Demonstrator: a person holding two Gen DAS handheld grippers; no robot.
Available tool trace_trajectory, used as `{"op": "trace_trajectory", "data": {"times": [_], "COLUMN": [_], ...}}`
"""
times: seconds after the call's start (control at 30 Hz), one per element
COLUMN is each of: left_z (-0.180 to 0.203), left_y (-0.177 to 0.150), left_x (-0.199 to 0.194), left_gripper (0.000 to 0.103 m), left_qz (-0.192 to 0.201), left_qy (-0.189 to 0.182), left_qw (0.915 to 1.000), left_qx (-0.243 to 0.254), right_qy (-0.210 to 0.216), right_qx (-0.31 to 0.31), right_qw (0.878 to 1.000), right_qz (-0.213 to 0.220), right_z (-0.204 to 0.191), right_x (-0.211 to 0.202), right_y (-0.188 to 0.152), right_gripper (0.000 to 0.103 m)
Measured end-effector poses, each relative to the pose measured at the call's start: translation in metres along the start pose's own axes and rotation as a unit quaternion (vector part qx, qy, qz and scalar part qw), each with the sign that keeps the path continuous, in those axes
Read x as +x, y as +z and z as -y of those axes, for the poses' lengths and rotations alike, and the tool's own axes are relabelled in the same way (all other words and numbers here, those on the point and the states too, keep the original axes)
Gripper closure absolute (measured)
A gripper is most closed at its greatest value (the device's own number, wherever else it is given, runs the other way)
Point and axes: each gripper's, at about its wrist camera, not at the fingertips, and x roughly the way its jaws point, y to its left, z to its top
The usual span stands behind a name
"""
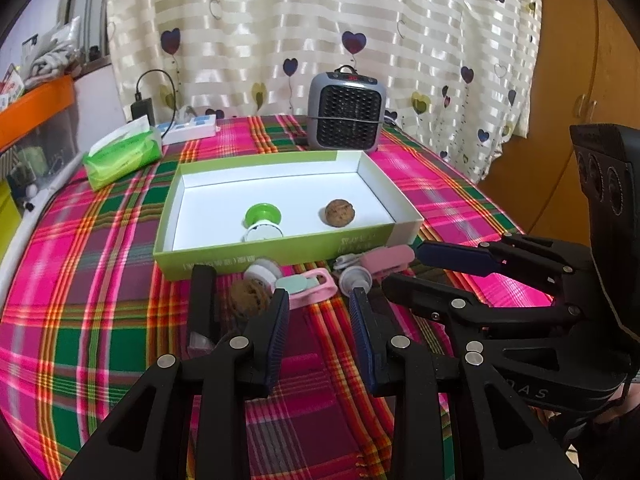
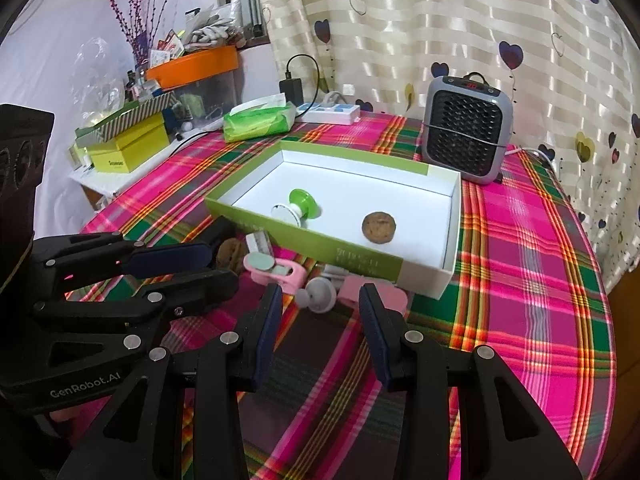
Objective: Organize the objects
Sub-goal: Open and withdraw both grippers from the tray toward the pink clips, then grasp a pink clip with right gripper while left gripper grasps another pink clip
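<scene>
left tongs (image 1: 318,300): open, nothing between the blue pads, hovering over the plaid table (image 1: 100,280), pointing at the clutter in front of the box.
right tongs (image 2: 318,300): open, empty, alongside the left tongs; also seen at the right edge of the left view (image 1: 456,268).
box (image 1: 280,252): green outside, white inside, open top, just beyond both tongs, its near wall facing them.
in box, left: green-and-white suction knob (image 1: 262,222), lying on its side.
in box, right: brown cookie (image 1: 339,213), flat on the floor, apart from the knob.
loose pile: on the table between the tongs' tips and the box's near wall.
second cookie (image 1: 250,298): just ahead of the left tongs' left finger, outside the box.
white round piece (image 1: 262,270): beyond that cookie, against the box wall.
pink clip with mint disc (image 1: 306,286): straight ahead of the left tongs, between their tips.
grey suction knob (image 2: 318,298): right in front of the right tongs, between their tips; touching, cannot tell.
pink clip, second (image 1: 390,258): beyond the grey knob, by the box wall, near the right tongs' upper finger in the left view.
black bar (image 1: 202,304): left of the left tongs, on the table.
heater (image 1: 346,110): far side of the box, grey.
tissue pack (image 1: 122,156): far left beyond the box, green.
power strip (image 1: 190,128): behind the tissue pack, charger plugged in.
</scene>
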Motion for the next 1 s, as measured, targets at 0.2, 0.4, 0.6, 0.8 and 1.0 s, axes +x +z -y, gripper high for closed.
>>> {"op": "trace_trajectory", "data": {"times": [0.2,0.4,0.6,0.8,1.0], "left_z": [0.002,0.005,0.004,0.002,0.000], "left_y": [-0.003,-0.006,-0.007,-0.007,-0.007], "left_x": [0.002,0.006,0.008,0.012,0.016], "left_gripper": [0.075,0.075,0.075,0.075,0.075], "left_qz": [-0.005,-0.011,-0.015,-0.017,-0.021], "left_qy": [-0.004,-0.007,-0.009,-0.010,-0.011], "left_qw": [1.0000,0.9999,0.9998,0.9998,0.9997], "left_qx": [-0.001,0.004,0.003,-0.002,-0.006], "right_qy": [0.002,0.004,0.010,0.000,-0.012], "right_qx": [0.002,0.007,0.001,-0.010,-0.023], "right_qw": [1.000,1.000,1.000,1.000,0.999], "right_qz": [-0.003,-0.003,-0.003,-0.017,-0.036], "right_z": [0.002,0.005,0.009,0.022,0.036], "right_x": [0.001,0.001,0.002,0.010,0.022], "right_y": [-0.004,-0.005,-0.005,-0.004,-0.005], "right_gripper": [0.062,0.062,0.062,0.062,0.062]}}
